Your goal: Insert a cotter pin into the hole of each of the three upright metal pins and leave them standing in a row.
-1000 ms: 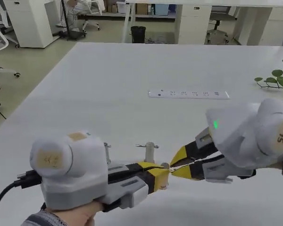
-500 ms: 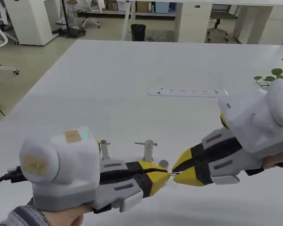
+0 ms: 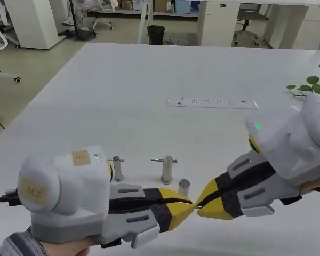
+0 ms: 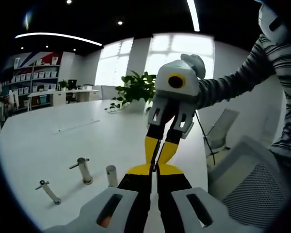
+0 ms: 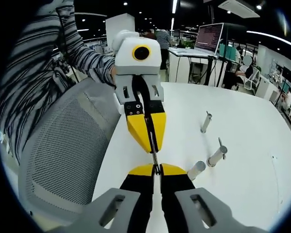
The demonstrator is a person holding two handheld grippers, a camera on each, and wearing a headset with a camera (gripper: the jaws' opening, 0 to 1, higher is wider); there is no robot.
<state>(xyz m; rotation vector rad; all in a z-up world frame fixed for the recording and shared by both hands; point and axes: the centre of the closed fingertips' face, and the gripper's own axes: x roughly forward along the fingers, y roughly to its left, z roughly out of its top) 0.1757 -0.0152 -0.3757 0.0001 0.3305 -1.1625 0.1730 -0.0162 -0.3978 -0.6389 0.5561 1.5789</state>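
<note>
Three upright metal pins stand in a row on the white table (image 3: 149, 80). The left pin (image 3: 117, 168) and the middle pin (image 3: 167, 169) each carry a cotter pin through the top. The short right pin (image 3: 184, 188) is bare. Just in front of it my left gripper (image 3: 191, 205) and right gripper (image 3: 199, 205) meet tip to tip, both shut on a thin cotter pin (image 5: 154, 158) that spans between them. In the left gripper view the row reads left pin (image 4: 48, 191), middle pin (image 4: 83, 170), bare pin (image 4: 111, 175).
A white power strip (image 3: 212, 103) lies across the middle of the table. A green plant (image 3: 309, 88) sits at the right edge. Office chairs and cabinets stand on the floor beyond the table's far side.
Both grippers have drawn back from the bare pin toward the table's front edge, still tip to tip. The bare pin now stands apart behind their tips.
</note>
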